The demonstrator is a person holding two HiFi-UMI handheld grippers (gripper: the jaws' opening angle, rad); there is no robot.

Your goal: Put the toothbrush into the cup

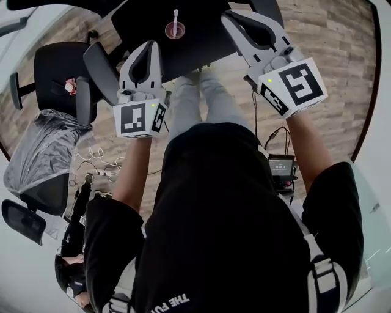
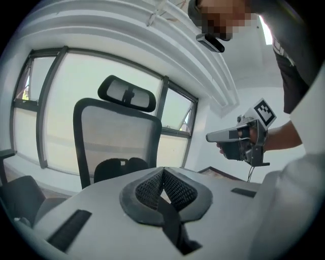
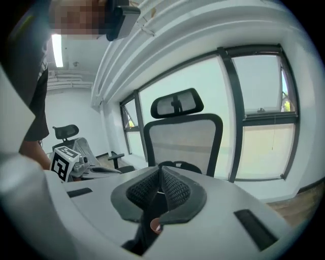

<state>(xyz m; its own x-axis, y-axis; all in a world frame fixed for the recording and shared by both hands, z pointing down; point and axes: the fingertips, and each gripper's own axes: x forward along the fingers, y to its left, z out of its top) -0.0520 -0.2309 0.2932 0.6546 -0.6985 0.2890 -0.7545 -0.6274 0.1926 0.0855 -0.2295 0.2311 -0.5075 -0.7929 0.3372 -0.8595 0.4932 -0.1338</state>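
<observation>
Already the toothbrush point(image 1: 175, 17) stands in the cup point(image 1: 175, 29), its long axis close to upright, with the handle down inside and the pale head poking above the rim. The cup sits on the black table point(image 1: 201, 38). Both tongs are held well above the cup and back from it, towards the person, one on each side. The left gripper point(image 2: 163, 171) looks slightly nearer the cup than the right gripper point(image 3: 160, 168), though not by much. Each is clenched, its ribbed pads pressed together at the tips with nothing between them. Neither touches the cup or the toothbrush. Judging by this, the task looks finished, and any further move would be down and forward to the cup.
</observation>
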